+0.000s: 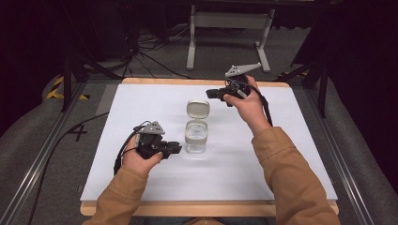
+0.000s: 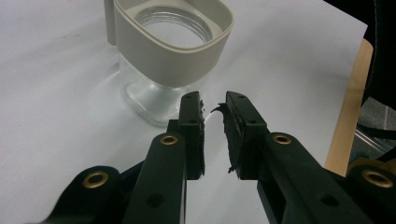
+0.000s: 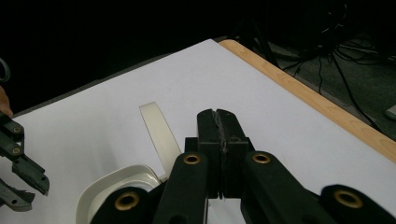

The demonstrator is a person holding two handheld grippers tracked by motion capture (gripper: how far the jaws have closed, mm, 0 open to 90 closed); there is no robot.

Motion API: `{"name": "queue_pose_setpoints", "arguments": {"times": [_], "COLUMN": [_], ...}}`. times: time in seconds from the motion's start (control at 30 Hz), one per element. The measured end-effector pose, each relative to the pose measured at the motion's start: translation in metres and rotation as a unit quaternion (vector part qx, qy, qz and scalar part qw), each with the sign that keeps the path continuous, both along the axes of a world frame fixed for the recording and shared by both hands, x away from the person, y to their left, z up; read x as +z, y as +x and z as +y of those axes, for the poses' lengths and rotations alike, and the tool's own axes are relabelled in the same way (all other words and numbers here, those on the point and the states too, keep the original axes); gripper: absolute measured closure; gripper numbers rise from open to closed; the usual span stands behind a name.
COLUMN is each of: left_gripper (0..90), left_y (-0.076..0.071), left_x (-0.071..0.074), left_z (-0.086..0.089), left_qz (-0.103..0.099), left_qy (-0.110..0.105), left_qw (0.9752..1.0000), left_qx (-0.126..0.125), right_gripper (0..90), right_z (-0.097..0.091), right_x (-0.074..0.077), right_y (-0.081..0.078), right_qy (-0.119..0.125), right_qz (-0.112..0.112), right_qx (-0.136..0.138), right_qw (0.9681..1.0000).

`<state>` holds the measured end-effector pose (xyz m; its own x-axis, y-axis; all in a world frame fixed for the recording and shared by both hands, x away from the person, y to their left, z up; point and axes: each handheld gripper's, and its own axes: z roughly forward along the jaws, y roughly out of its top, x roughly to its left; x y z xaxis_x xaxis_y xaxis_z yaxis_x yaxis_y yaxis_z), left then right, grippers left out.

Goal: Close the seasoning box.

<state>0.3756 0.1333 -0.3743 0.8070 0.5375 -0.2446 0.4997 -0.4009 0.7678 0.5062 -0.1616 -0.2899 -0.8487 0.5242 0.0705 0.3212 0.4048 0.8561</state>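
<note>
Tabletop [image 1: 141, 101] white, wood-edged, amid dark room with floor cables [image 1: 150, 51].

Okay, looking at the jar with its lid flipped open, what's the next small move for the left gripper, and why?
Probably ease the left gripper forward to the jar. Its jaws stand slightly apart, just short of the glass base, and the hinged lid is up. The right gripper is shut, empty, raised behind the jar.

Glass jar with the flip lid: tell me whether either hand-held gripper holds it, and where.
Neither. The left hand-held gripper is open just short of the jar; the right hand-held gripper is shut on nothing, above the lid.
</note>
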Motion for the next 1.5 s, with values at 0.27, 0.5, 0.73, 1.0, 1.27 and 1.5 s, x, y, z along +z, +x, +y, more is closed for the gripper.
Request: {"name": "queue_pose_setpoints", "arguments": {"times": [0.27,0.5,0.73,1.0,1.27,1.5], "left_gripper": [76.4,76.4,76.4,76.1,74.4,72.6], "left_y": [-0.001,0.001,0.001,0.001,0.002,0.002], "left_x": [0.0,0.001,0.002,0.004,0.012,0.016], "left_z": [0.003,0.004,0.006,0.009,0.028,0.047], "left_qz": [-0.001,-0.005,-0.007,-0.007,-0.023,-0.032], "left_qy": [0.001,0.0,-0.001,-0.004,-0.013,-0.013], "left_qw": [1.0,1.0,0.9999,0.9998,0.9986,0.9964], "left_qx": [0.005,0.007,0.011,0.019,0.045,0.077], "right_gripper": [90.0,90.0,90.0,90.0,79.2,69.6], "right_z": [0.007,0.013,0.017,0.012,-0.024,-0.077], "right_x": [0.001,0.001,-0.004,-0.01,0.002,0.005], "right_y": [-0.006,-0.017,-0.035,-0.043,-0.06,-0.072], "right_qy": [-0.003,-0.01,-0.022,-0.022,-0.001,0.0], "right_qz": [0.001,-0.004,-0.007,-0.004,-0.023,-0.037], "right_qx": [0.024,0.046,0.071,0.075,0.049,-0.014], "right_qw": [0.9997,0.9989,0.9972,0.9969,0.9986,0.9992]}}
